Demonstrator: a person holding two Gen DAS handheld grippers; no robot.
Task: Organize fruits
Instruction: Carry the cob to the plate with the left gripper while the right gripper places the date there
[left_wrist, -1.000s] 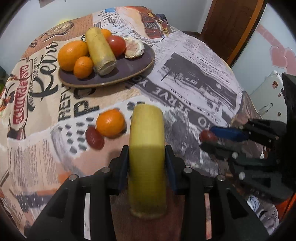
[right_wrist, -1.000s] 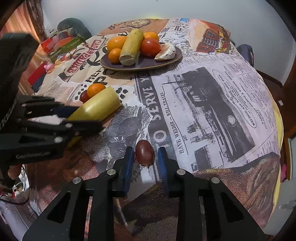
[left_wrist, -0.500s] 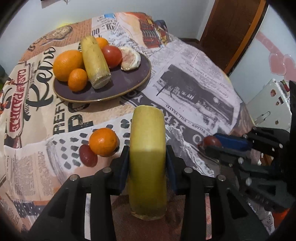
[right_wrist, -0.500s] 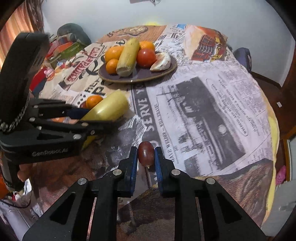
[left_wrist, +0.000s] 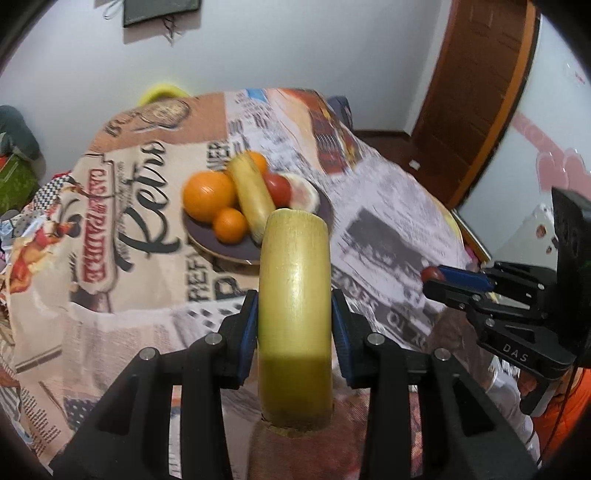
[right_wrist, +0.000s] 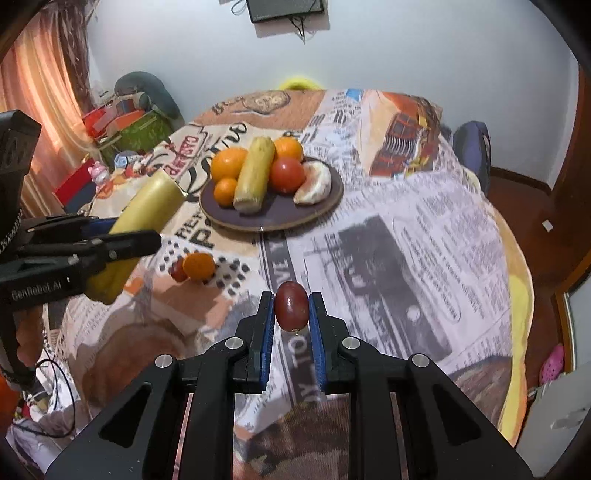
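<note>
My left gripper (left_wrist: 294, 325) is shut on a long yellow-green fruit (left_wrist: 294, 295), held lifted above the table (left_wrist: 399, 206); the same fruit (right_wrist: 147, 210) shows at the left of the right wrist view. My right gripper (right_wrist: 291, 314) is shut on a small dark red fruit (right_wrist: 291, 304), also raised off the cloth and seen as a red spot (left_wrist: 430, 274) in the left wrist view. At the back, a dark purple plate (right_wrist: 314, 210) carries oranges, another yellow-green fruit (right_wrist: 255, 175), a red tomato (right_wrist: 286, 175) and a pale peeled piece.
A small orange (right_wrist: 198, 265) and a dark red fruit (right_wrist: 178, 271) lie together on the newspaper-print cloth in front of the plate. Boxes and clutter stand at the left by the curtain. A wooden door (left_wrist: 476, 92) is at the right.
Both grippers have risen off the table with their fruits. The right jaws have closed tight on the small red fruit. The plate now looks farther away in both views.
</note>
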